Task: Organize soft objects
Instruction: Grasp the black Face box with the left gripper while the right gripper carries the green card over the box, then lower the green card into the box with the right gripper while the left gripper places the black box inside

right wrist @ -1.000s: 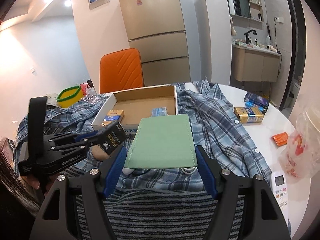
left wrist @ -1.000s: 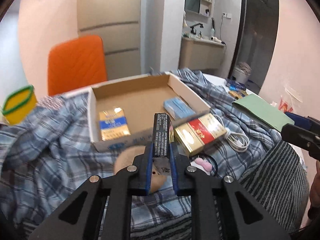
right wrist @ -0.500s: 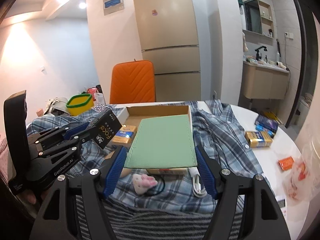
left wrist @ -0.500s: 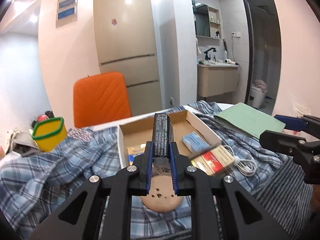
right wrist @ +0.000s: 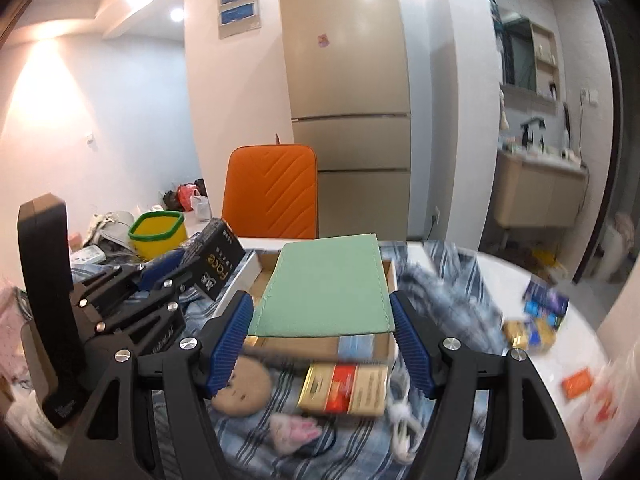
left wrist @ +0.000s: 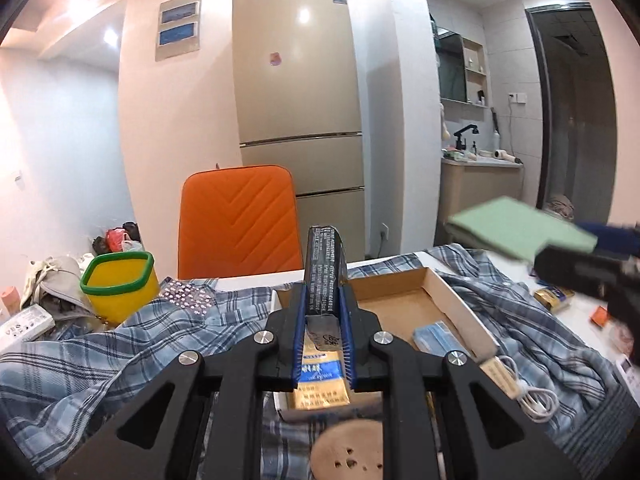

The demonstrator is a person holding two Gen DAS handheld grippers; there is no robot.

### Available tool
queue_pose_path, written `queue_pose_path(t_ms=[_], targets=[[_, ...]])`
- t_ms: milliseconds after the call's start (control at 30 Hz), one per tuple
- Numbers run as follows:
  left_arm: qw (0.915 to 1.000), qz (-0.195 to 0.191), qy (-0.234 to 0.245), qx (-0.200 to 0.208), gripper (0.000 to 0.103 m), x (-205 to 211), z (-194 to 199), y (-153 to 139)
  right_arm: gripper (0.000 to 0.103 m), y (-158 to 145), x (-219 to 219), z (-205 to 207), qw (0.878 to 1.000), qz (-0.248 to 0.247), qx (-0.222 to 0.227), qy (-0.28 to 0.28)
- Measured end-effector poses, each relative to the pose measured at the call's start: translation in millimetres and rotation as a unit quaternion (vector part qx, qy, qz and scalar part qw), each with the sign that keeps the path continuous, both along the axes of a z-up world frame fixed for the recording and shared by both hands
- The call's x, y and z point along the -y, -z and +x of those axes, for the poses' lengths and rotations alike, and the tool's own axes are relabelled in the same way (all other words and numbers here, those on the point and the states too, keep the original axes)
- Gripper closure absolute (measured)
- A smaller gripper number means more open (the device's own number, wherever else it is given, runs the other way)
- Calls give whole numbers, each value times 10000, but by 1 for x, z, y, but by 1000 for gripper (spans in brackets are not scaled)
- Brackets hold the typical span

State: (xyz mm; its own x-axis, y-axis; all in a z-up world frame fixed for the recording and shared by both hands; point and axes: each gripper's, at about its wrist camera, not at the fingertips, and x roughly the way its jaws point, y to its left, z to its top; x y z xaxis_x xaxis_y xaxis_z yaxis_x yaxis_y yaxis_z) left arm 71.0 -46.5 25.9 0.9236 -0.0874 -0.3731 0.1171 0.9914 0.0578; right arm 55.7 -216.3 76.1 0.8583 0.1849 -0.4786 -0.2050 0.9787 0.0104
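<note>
- A tall beige fridge [left wrist: 298, 92] stands at upper centre against a pale wall.
- An orange chair [left wrist: 239, 220] sits just in front of it.
- Recessed ceiling lights [left wrist: 111, 37] glow at upper left.
- At right, a washbasin cabinet [left wrist: 482, 188] with a black tap, beside a dark doorway [left wrist: 576, 112].

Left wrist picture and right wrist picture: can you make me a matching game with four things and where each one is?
Things:
1. black pack
2. green pad
3. blue packet
4. yellow tub

Places:
A. inside the cardboard box
B. between the right gripper fingers
C. off to the side by the checked shirt
D. clamped in the left gripper

Pairs: 1-D, 2-B, 3-A, 4-C
</note>
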Motion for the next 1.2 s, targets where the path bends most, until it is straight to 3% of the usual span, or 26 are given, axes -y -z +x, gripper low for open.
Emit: queue_pose_path(t_ms=[200,567,767,1000,1100,1167,1200], targets=[[9991,-14,-150,-391,88,-7,26,24,31,6,-9,39,9999,149,-33,51],[9901,-219,-340,-1346,88,-19,52,55,31,83,-19,95,9905,298,-1341,-42],[9864,-200,-359,-1591,88,-18,56,61,31,116,-28,106,9834,275,-1783,-176],[9835,-398,-314,-1738,88,-26,61,66,31,130,-31,114,9784,356,-2023,-243],[9859,-502,-279,-1575,82,-29,56,62,31,133,-28,115,9788,401,-2005,-150],[9867,-500,-289,-1518,69,-29,54,60,29,133,-26,116,9783,448,-2018,-145],[9871,-514,-260,-1492,56,-29,53,59,26,131,-24,116,9790,453,-1985,-113]])
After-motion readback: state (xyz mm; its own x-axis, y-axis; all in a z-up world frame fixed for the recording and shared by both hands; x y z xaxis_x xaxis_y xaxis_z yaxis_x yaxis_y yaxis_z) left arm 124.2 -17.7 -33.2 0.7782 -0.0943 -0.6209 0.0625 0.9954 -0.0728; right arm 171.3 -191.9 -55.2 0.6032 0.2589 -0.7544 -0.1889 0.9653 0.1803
